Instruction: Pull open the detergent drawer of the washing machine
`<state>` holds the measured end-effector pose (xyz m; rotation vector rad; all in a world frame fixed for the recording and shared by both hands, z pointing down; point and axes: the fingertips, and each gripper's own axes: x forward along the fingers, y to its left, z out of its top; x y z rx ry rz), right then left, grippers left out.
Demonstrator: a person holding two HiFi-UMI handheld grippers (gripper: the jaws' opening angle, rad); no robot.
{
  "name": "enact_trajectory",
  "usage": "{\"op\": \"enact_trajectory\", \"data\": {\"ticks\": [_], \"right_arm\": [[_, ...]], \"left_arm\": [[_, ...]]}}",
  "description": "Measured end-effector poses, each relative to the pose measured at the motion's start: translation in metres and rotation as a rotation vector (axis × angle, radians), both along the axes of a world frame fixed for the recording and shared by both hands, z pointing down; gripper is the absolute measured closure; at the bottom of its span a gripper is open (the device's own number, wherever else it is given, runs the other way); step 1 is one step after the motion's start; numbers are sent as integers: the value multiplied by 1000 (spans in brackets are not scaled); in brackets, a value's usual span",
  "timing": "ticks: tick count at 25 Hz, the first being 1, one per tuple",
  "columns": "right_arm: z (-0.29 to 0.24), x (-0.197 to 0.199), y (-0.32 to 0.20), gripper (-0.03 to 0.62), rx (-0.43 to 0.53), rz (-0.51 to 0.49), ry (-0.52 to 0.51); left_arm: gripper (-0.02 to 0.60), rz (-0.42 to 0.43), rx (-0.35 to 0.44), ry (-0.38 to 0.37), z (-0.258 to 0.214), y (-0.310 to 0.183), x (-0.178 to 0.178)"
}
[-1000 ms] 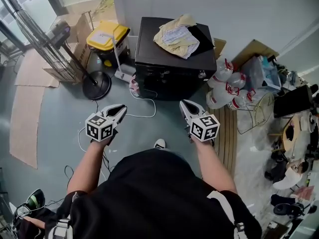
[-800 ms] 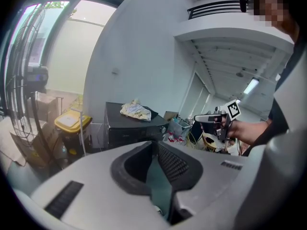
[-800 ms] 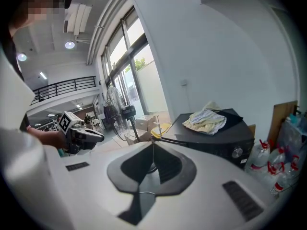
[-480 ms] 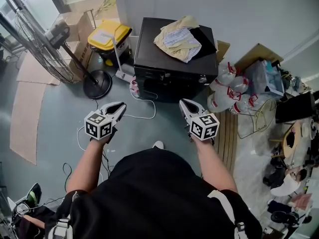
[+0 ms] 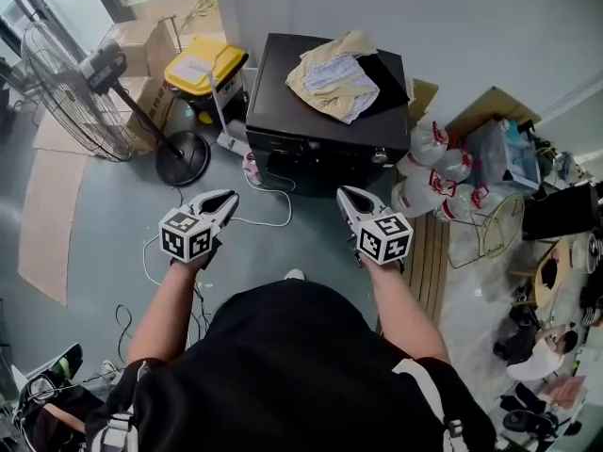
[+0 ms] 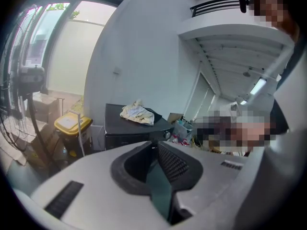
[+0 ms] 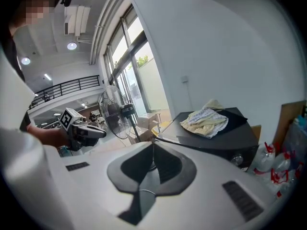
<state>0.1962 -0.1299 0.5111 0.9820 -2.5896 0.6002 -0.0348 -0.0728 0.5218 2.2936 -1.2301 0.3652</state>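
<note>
A black washing machine (image 5: 283, 111) stands against the white wall with a crumpled yellowish cloth (image 5: 334, 73) on its lid. Its front control strip carries a knob (image 5: 380, 156) at the right end; I cannot make out the drawer's outline. My left gripper (image 5: 231, 197) and right gripper (image 5: 344, 194) hover side by side over the floor, short of the machine's front and not touching it. Both are shut and hold nothing. The left gripper view shows the machine (image 6: 129, 131) ahead beyond the closed jaws. In the right gripper view the machine (image 7: 220, 133) is ahead to the right.
A standing fan (image 5: 89, 73) and a yellow-lidded bin (image 5: 203, 64) are left of the machine. A white cable (image 5: 268, 219) trails across the floor in front of it. Plastic bottles (image 5: 433, 172), a wire basket (image 5: 490, 224) and clutter crowd the right side.
The person and both grippers have edged a little closer to the washing machine, and more of the fan has come into view. Both sets of jaws stay shut.
</note>
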Motion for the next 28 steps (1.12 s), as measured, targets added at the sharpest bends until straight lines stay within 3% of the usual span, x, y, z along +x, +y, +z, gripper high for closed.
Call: {"op": "enact_trajectory", "data": {"ticks": [9,28], "right_arm": [[0,13,-16,586,2,-45,19],[3,1,-19,586,13,-57,19]], "left_arm": [[535,-14,20,14,-5,-17,24],[535,-37,21,26,3,-13,13]]}}
